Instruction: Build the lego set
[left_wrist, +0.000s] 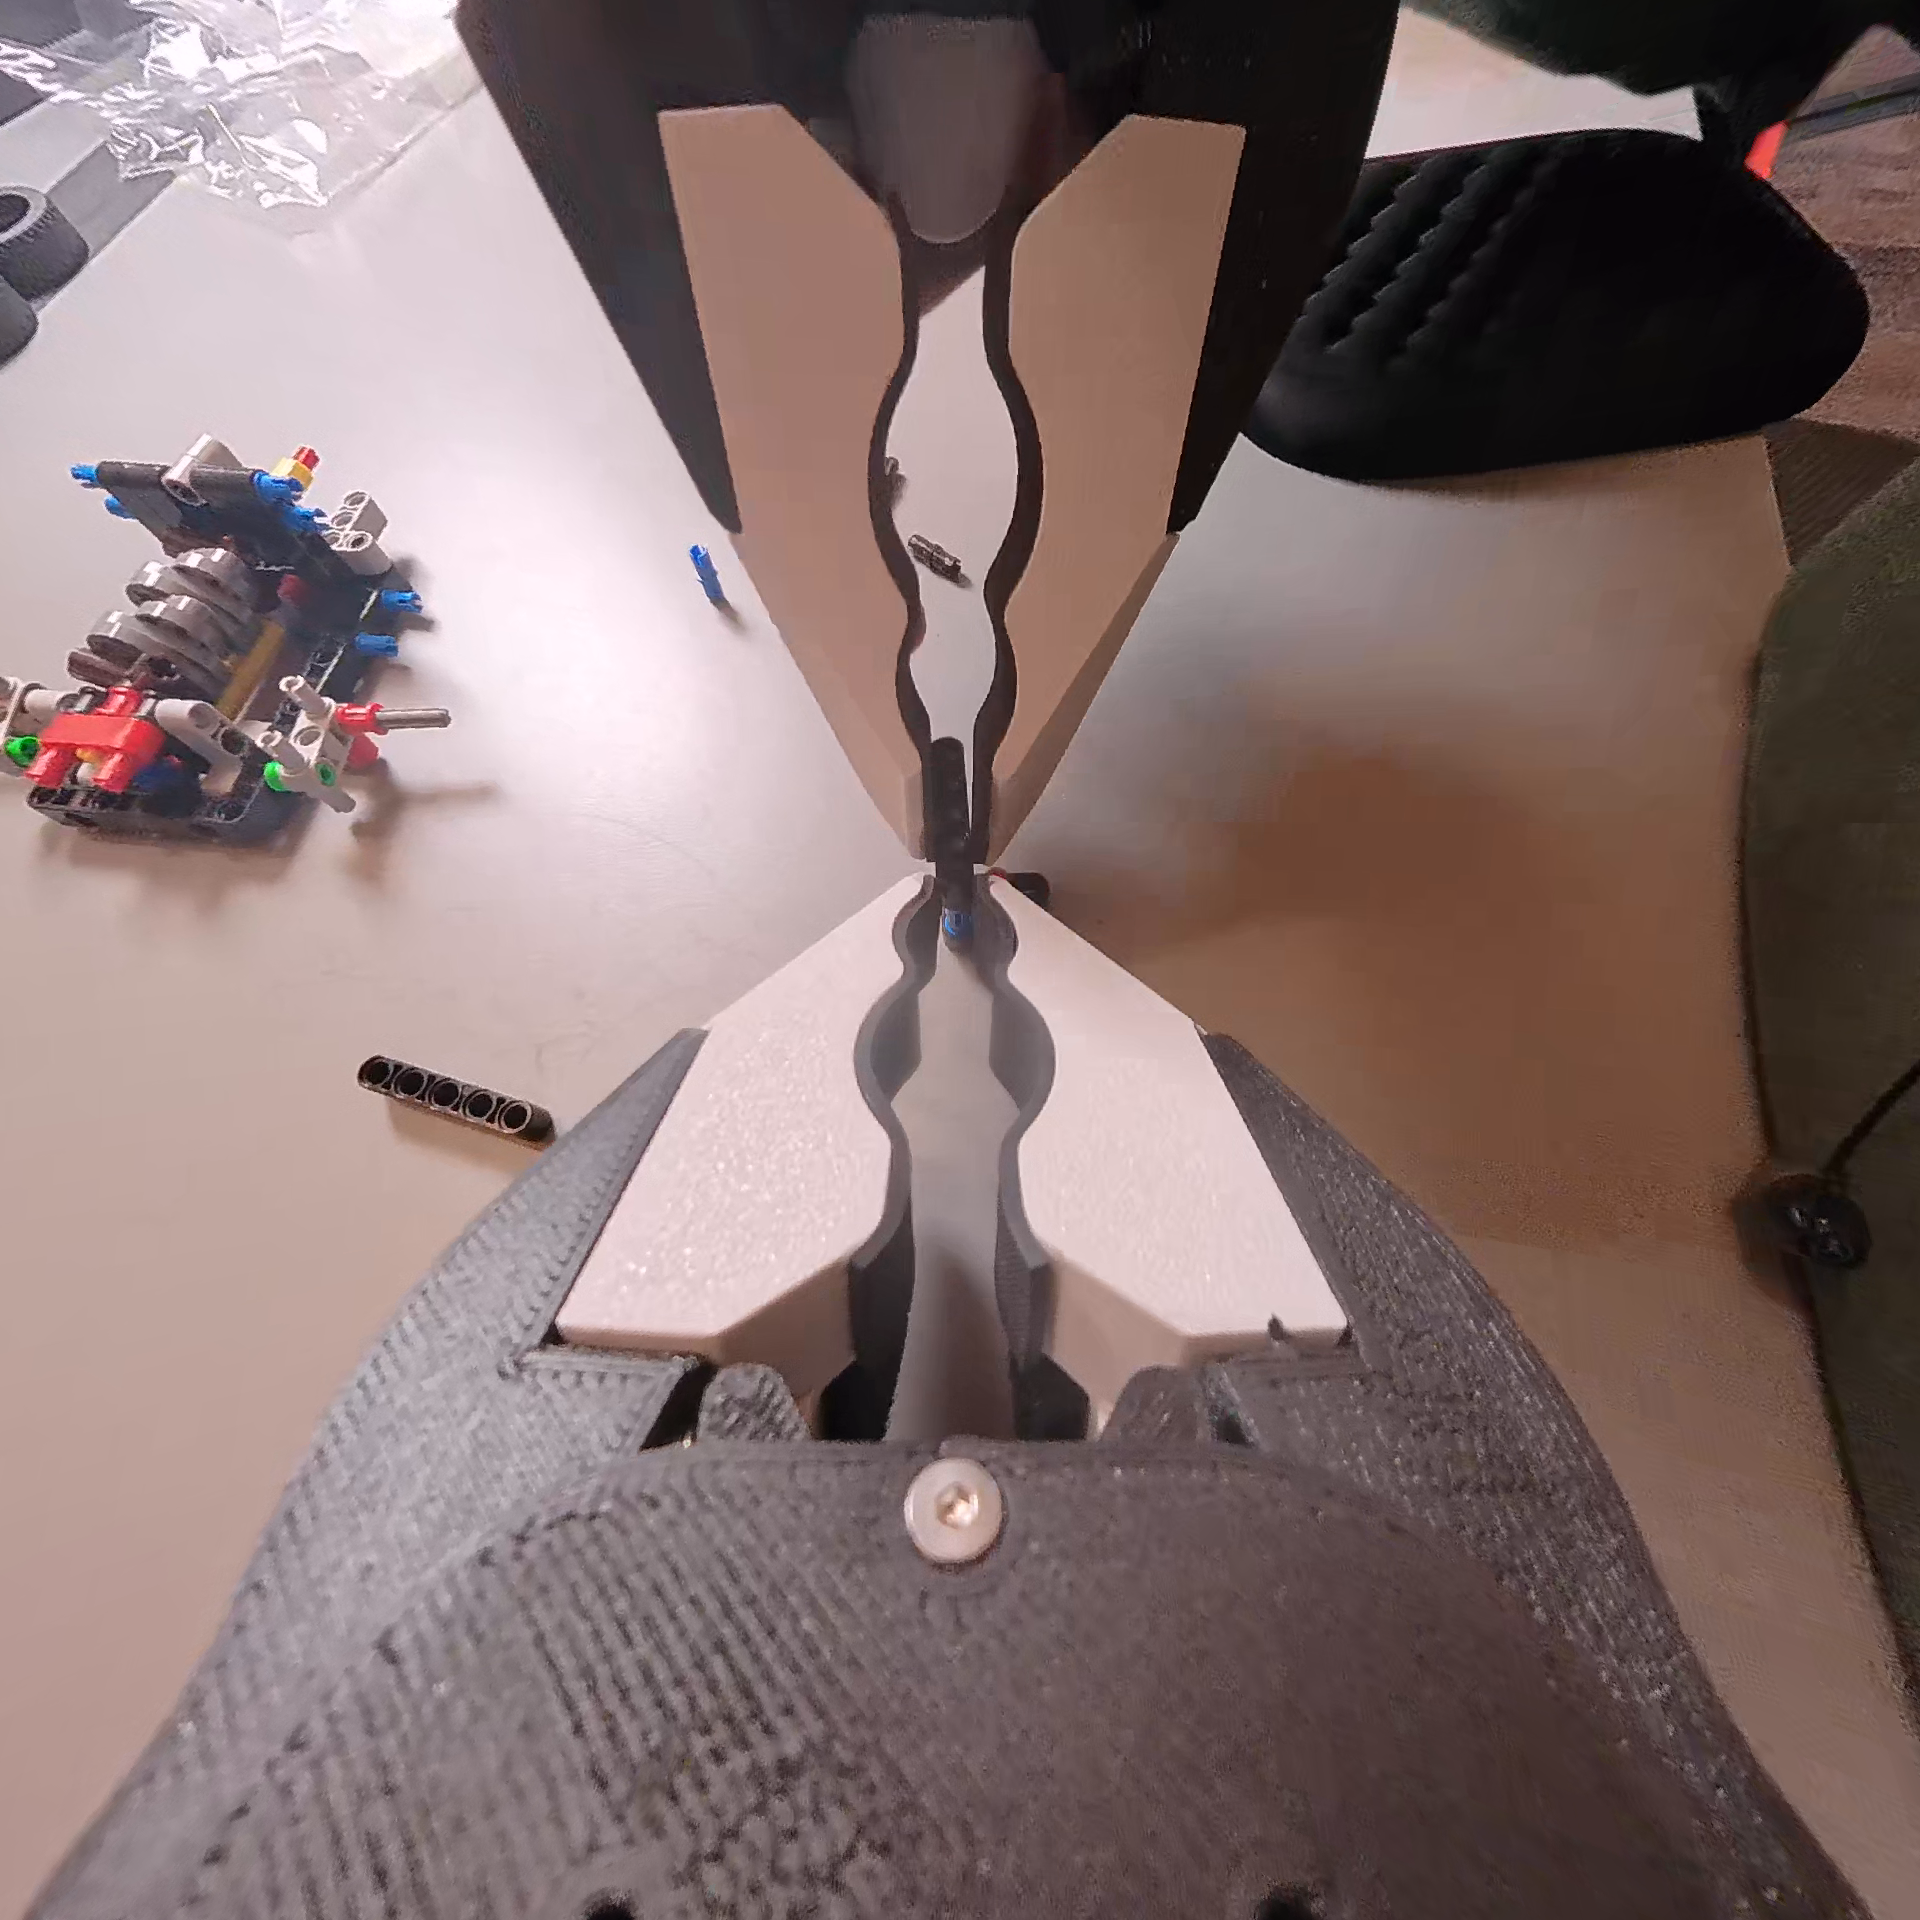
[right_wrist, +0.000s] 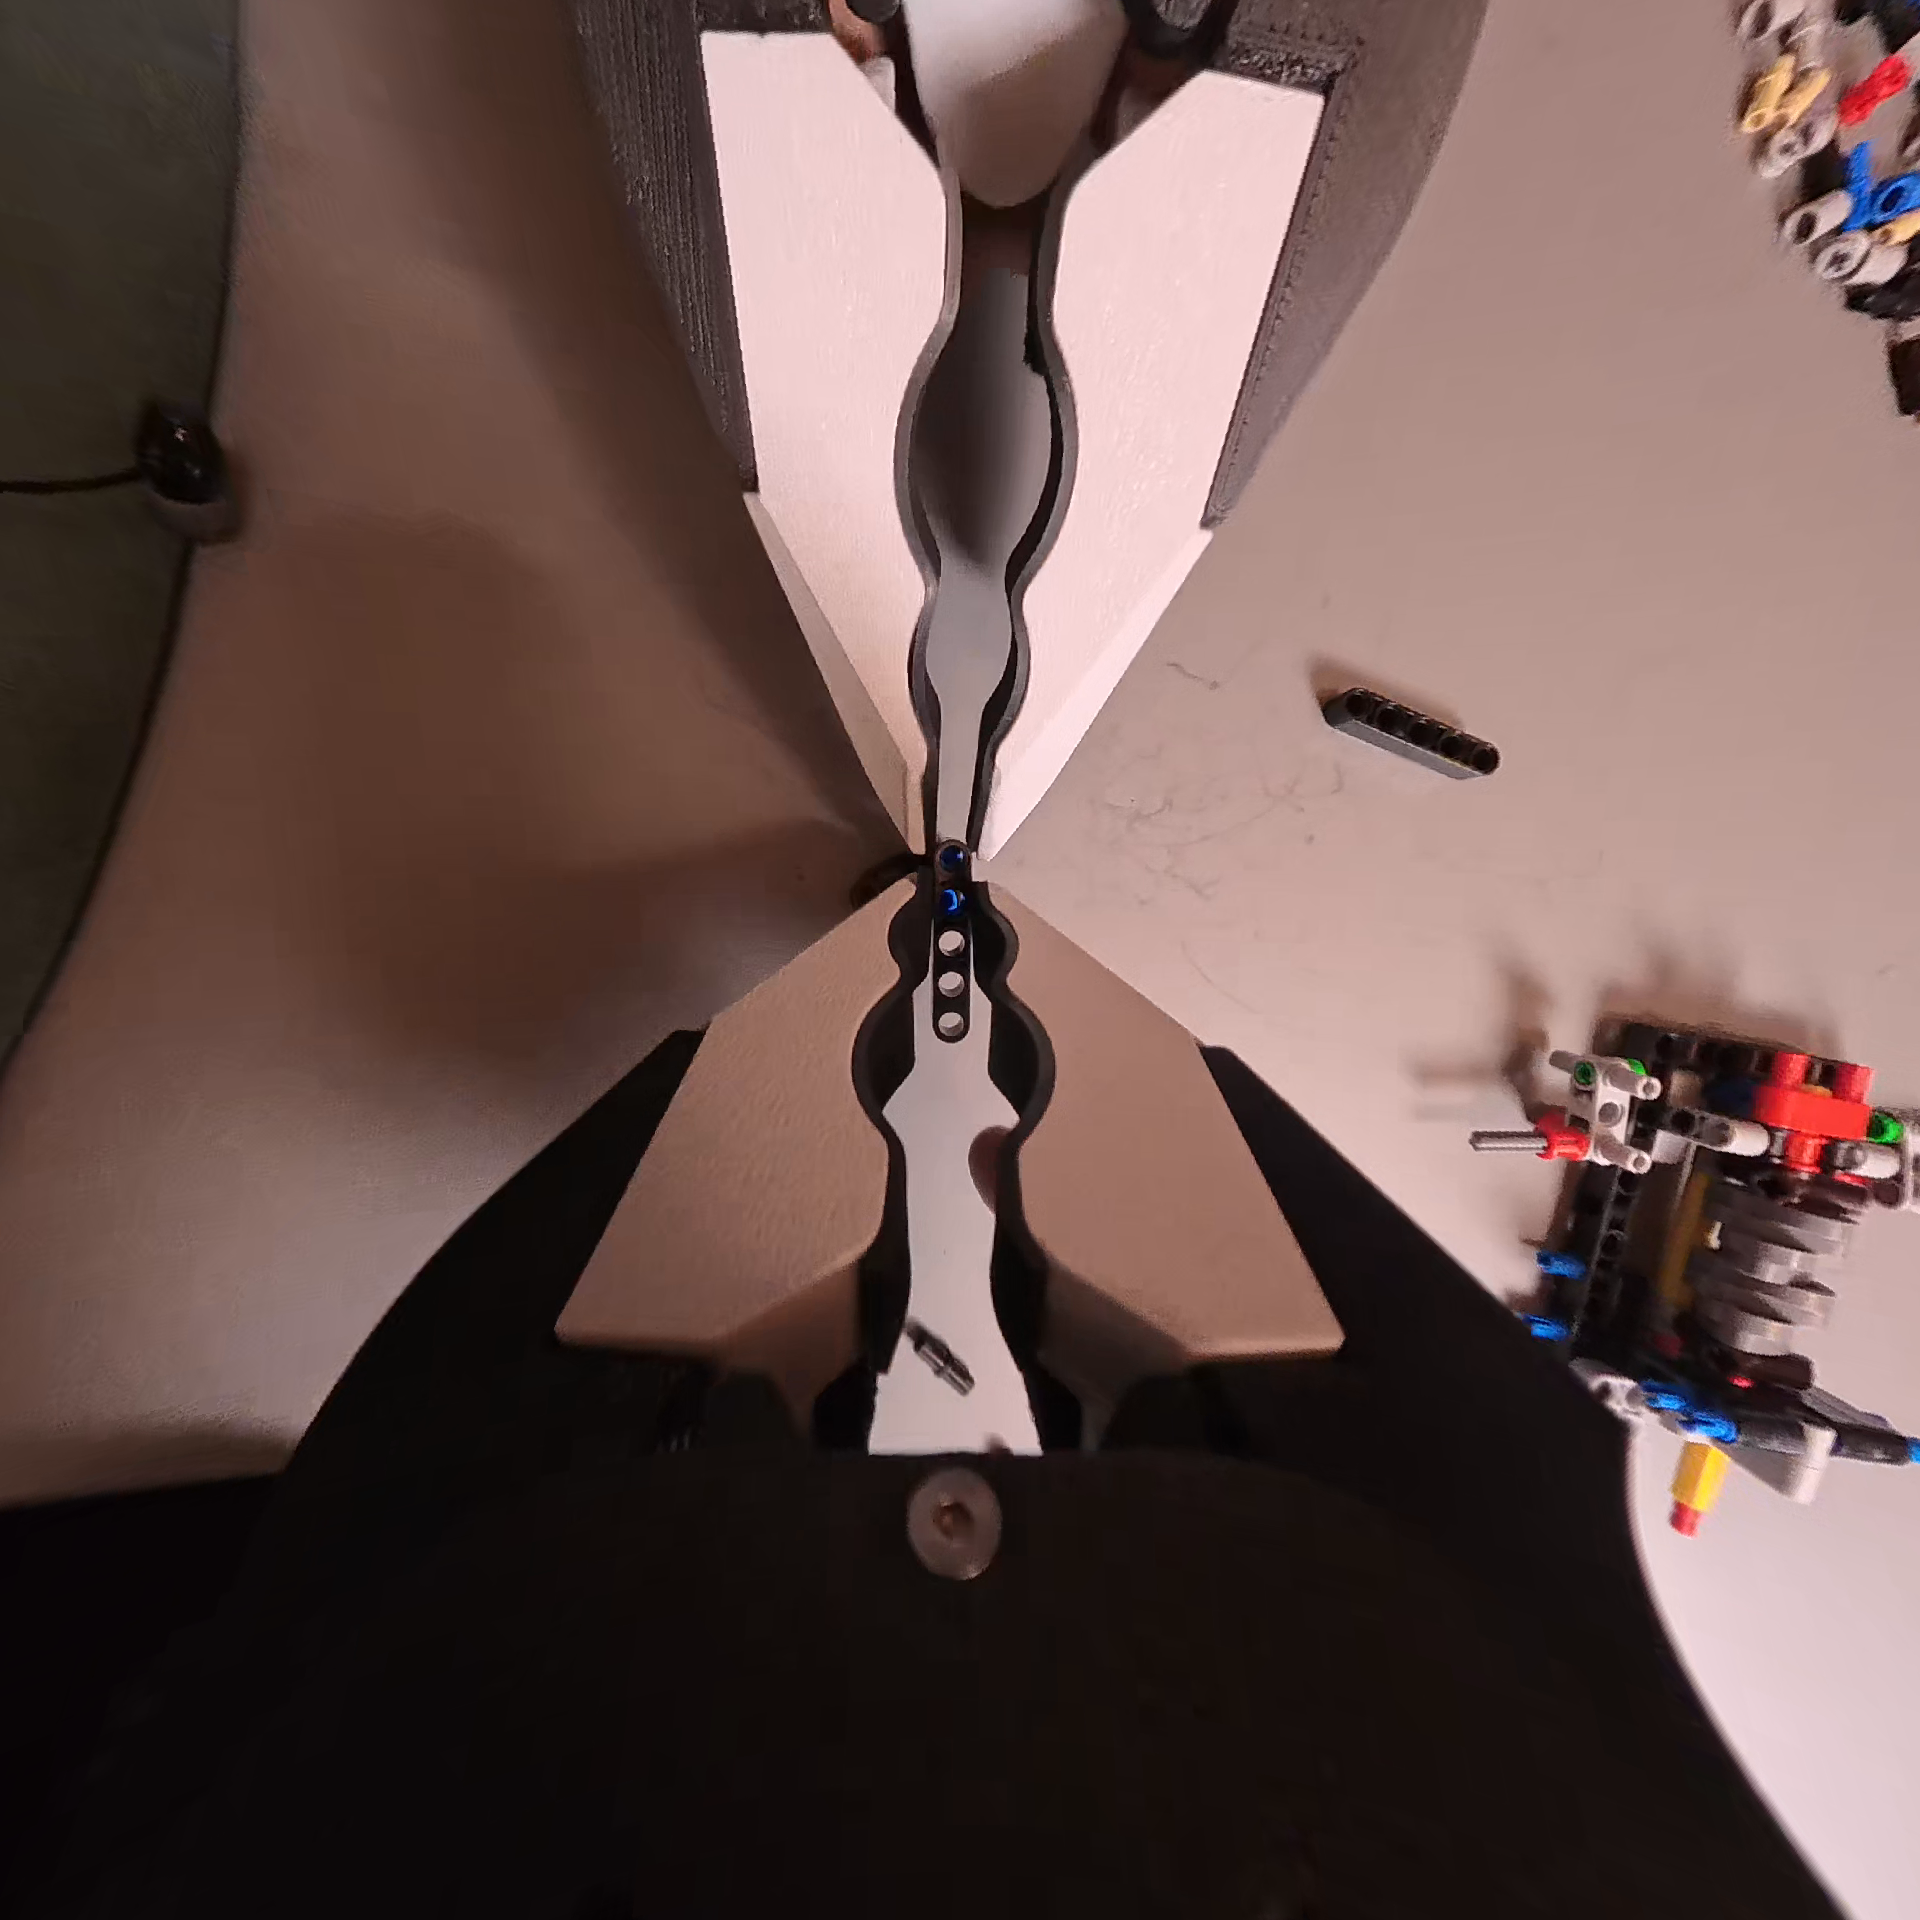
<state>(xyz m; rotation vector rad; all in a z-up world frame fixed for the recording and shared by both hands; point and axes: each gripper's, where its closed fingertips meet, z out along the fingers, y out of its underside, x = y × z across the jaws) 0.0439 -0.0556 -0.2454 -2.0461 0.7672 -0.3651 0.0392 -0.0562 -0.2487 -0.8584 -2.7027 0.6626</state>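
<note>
while the two grippers meet tip to tip above the table, the right gripper pinches a black beam, and the left gripper pinches a blue pin at its end.

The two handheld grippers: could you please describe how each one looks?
The left gripper has a grey, ribbed 3D-printed body with one silver screw in the middle. The right gripper has a plain black body with a similar screw. Both carry pale wedge-shaped fingers lined with wavy black pads. No cables or sleeves are visible on either.
</note>
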